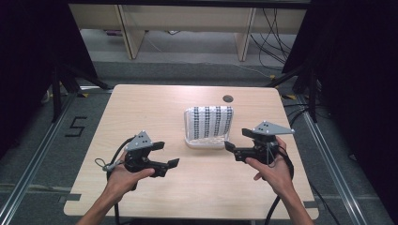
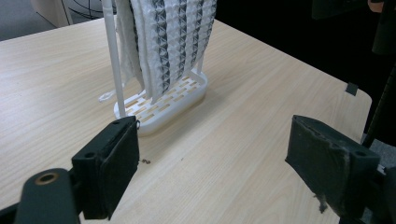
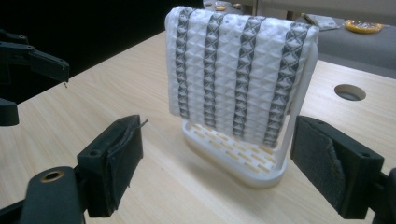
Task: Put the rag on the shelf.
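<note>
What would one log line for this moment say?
left tongs: open, empty | right tongs: open, empty, beside rack | cloth: draped over white rack | table: rack stands mid-table

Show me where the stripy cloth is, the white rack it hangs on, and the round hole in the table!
striped cloth (image 3: 238,70), right gripper view, on the middle of its hanging front.
white rack (image 3: 233,156), right gripper view, on its slotted base.
round hole (image 1: 228,99), high view, on its dark centre near the table's far edge.
</note>
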The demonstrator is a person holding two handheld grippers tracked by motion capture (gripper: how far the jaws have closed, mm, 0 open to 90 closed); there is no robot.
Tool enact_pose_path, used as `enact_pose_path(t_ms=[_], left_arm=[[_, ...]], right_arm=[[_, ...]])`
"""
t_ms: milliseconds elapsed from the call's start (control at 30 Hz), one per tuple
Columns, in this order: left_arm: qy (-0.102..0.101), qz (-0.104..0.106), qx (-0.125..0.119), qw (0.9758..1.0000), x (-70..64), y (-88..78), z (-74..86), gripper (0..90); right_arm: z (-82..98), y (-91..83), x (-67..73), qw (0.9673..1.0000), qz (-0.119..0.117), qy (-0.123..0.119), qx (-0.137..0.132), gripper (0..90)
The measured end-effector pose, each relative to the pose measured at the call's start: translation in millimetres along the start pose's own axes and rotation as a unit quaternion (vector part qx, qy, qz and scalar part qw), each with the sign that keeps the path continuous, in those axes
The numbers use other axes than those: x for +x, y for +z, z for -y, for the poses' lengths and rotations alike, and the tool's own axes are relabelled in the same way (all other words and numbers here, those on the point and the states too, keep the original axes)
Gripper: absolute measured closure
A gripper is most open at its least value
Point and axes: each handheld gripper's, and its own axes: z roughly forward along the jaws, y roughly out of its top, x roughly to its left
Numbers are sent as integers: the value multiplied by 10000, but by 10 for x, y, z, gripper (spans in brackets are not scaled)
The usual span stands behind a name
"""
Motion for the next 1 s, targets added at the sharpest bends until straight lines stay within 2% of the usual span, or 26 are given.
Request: enact_pose_path(t_ms=[33,67,100,133,167,200,233,267,333,400,433,467,500,533,567,633,667,700,733,767,800,867,900,933,967,1000], left_arm=[[13,7,-11,10000,-3,0,16,164],[27,40,-13,10000,-5,-5,31,164],[39,-5,3,10000,-15,-17,46,164],[52,-30,14,10000,-21,-26,55,164],[77,-46,8,10000,-23,-33,68,164],[70,-43,-16,10000,-32,-40,87,164],[98,16,-27,9999,-29,-40,102,164],[106,-3,-21,9999,-35,-44,114,164],[107,-17,20,9999,-47,-53,143,164],[124,52,21,9999,-55,-56,177,160],[124,52,21,9999,-55,-56,177,155],[146,107,37,9998,-67,-57,219,154],[177,148,33,9997,-67,-55,235,149],[169,186,24,9997,-71,-50,256,147],[176,152,77,9997,-77,-57,275,147],[137,187,99,9997,-78,-52,323,147],[127,200,111,9997,-75,-47,347,147],[120,181,123,9997,-72,-44,371,147],[100,194,141,9997,-65,-43,393,147],[85,178,146,9997,-57,-42,418,147],[62,174,169,9997,-54,-45,433,147],[43,200,165,9997,-46,-44,477,147],[75,167,205,9996,-44,-54,489,147],[66,161,190,9997,-47,-58,509,147],[92,199,180,9996,-40,-62,531,147],[49,220,128,9997,-46,-62,565,147]], right_arm=[[11,0,-24,9998,24,-219,-37,180],[29,-5,1,10000,36,-78,-1,180],[44,-4,9,10000,-24,-42,-18,180],[57,-15,12,10000,-6,-38,10,179],[68,-15,-3,9998,2,-179,0,180],[88,-10,19,10000,24,-73,-55,179],[99,-35,38,10000,19,10,88,178],[110,-28,14,9998,13,-197,19,178],[139,-29,44,10000,-58,-30,16,175],[167,-33,49,9999,-72,-107,-22,154],[180,-35,36,9996,-8,-280,-45,156],[203,-32,45,9996,-17,-286,4,156],[221,-26,63,9998,0,-188,16,156],[226,-28,49,9996,25,-295,42,156],[247,-13,49,9997,-39,-237,5,156],[279,-20,62,9998,-11,-190,79,156],[296,-20,72,9997,-73,-172,127,156],[311,-11,66,9996,-61,-249,92,156],[330,-19,88,9998,-27,-152,142,156],[349,-12,100,9998,-96,-120,127,156],[370,-12,109,9997,-158,-139,110,156],[402,-18,103,9992,-189,-350,75,156],[421,-32,122,9994,-196,-242,137,156],[437,-23,122,9993,-200,-324,50,156],[459,-34,154,9996,-226,-151,114,156],[476,-30,140,9994,-235,-248,76,156]])
